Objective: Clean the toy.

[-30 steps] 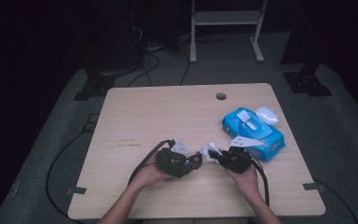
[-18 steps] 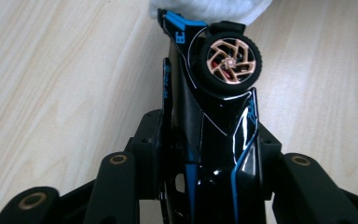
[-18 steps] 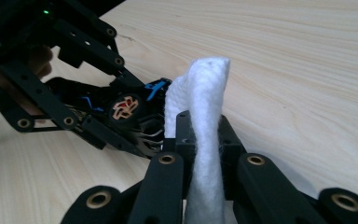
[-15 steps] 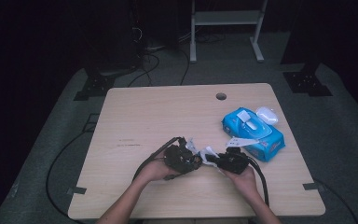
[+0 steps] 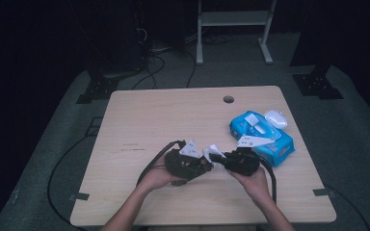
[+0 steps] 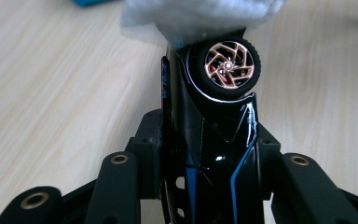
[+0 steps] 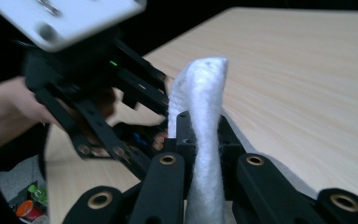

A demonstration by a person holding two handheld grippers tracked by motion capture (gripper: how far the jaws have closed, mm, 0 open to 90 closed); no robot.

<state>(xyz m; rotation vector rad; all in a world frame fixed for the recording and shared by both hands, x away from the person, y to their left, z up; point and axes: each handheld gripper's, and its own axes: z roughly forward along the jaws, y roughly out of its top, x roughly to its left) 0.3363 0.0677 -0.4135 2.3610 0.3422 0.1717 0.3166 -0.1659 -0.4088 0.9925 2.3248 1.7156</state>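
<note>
My left gripper (image 6: 209,140) is shut on a glossy black toy car (image 6: 214,154) with blue lines, whose bronze-spoked wheel (image 6: 228,67) faces the camera. Its jaws closed on the car within the last second. My right gripper (image 7: 203,135) is shut on a folded white wipe (image 7: 200,116) that stands up between its jaws. In the left gripper view the wipe (image 6: 200,16) lies against the car's far end. In the high view the left gripper (image 5: 203,166) and the right gripper (image 5: 215,155) meet tip to tip near the table's front, with the wipe (image 5: 211,151) between them.
A blue pack of wipes (image 5: 262,137) lies at the table's right, with a white lid-like piece (image 5: 275,118) behind it. A cable hole (image 5: 228,99) sits near the wooden table's (image 5: 164,120) far edge. Cables trail from both grippers toward the person.
The two grippers have drawn a little closer together. The wipe in the right gripper has come up against the car in the left gripper.
</note>
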